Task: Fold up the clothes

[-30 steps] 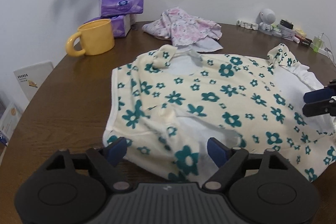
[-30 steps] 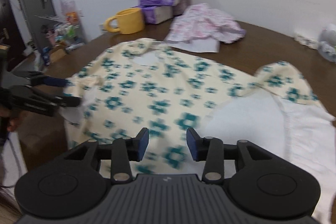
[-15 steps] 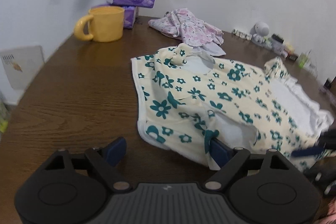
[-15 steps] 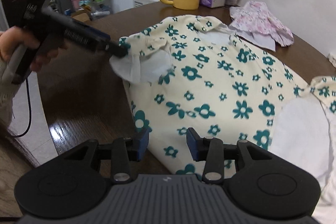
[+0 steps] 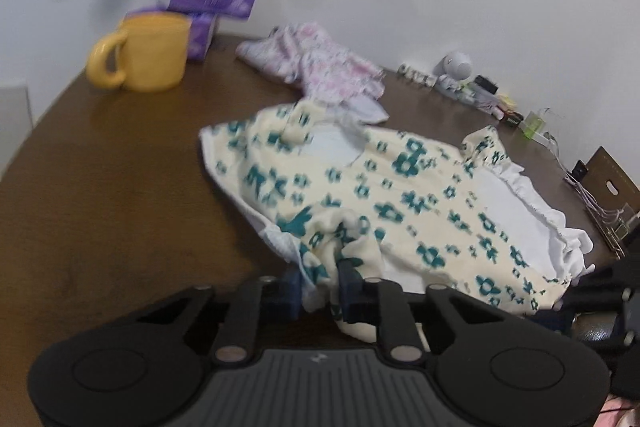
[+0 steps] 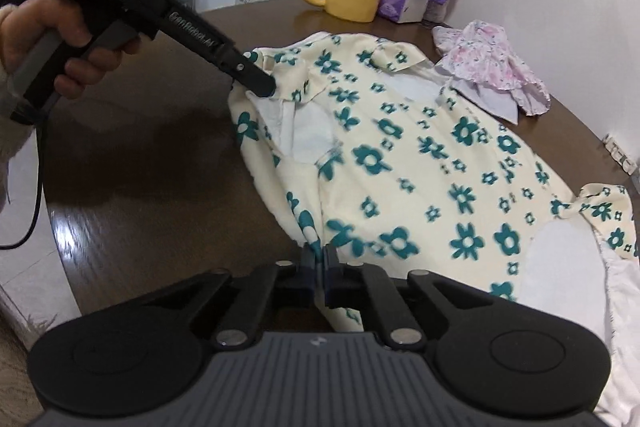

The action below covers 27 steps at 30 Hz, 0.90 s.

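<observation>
Left gripper (image 5: 320, 285) fingers clamped on floral garment (image 5: 400, 195) edge, right gripper (image 6: 320, 267) fingers pinched together on same garment's hem, table (image 5: 100, 187) beneath

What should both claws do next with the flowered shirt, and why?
Probably lift together and carry the near edge toward the far side. The left claw and right claw are each shut on the shirt along its near edge, while the rest lies spread on the table.
</observation>
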Motion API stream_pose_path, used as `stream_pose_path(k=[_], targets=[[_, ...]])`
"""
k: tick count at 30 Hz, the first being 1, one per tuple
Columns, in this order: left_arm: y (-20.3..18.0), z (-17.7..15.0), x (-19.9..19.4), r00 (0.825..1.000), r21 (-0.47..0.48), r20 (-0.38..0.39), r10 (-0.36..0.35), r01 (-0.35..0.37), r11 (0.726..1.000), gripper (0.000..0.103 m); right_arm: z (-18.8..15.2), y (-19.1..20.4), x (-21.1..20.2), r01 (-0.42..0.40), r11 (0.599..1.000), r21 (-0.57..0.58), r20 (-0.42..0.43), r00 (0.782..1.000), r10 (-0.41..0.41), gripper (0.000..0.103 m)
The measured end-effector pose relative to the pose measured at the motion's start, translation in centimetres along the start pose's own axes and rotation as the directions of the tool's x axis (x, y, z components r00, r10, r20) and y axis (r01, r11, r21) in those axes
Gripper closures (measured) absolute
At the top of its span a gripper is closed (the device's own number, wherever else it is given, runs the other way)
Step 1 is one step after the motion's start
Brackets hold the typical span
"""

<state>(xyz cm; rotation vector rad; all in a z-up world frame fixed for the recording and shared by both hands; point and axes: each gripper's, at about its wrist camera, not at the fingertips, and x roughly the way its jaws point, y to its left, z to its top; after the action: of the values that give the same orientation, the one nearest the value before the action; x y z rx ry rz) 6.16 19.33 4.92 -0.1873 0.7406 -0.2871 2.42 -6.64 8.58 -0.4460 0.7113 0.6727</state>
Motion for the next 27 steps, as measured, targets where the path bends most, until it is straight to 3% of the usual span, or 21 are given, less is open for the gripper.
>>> stream_pose_path(k=[4,9,12,19,27], targets=[[-1.1,2.9,-2.0,0.997,0.045,0.076,-0.017,0.014,0.999,0.092,1.0,0.1,-0.4,0.038,0.999,-0.007,0.011,0.999,-0.038,0.101],[-2.4,5.1,-4.3,0.988,0.100,0.145,-0.044,0.030,0.995,0.092,0.6,0.8,-0.2,-0.024,1.000,-0.013,-0.032,0.999,0.023,0.101],[-2.1,3.9,-4.7,0.990,0.104,0.140,-0.029,0.015,0.994,0.092,0.4,1.3,-0.1,-0.064,0.998,-0.015,-0.060,0.996,0.063,0.101],[0.4,-0.9,-3.3,1.000,0.030,0.023,0.006,-0.007,1.000,0.093,0.0,2.1,-0.2,-0.147,0.989,-0.014,-0.108,0.984,0.145,0.101],[-0.1,0.5,-5.9,0.993,0.054,0.119,0.025,-0.031,0.998,0.093,2.1,0.7,-3.2,-0.136,0.991,0.001,-0.008,0.991,0.136,0.101]])
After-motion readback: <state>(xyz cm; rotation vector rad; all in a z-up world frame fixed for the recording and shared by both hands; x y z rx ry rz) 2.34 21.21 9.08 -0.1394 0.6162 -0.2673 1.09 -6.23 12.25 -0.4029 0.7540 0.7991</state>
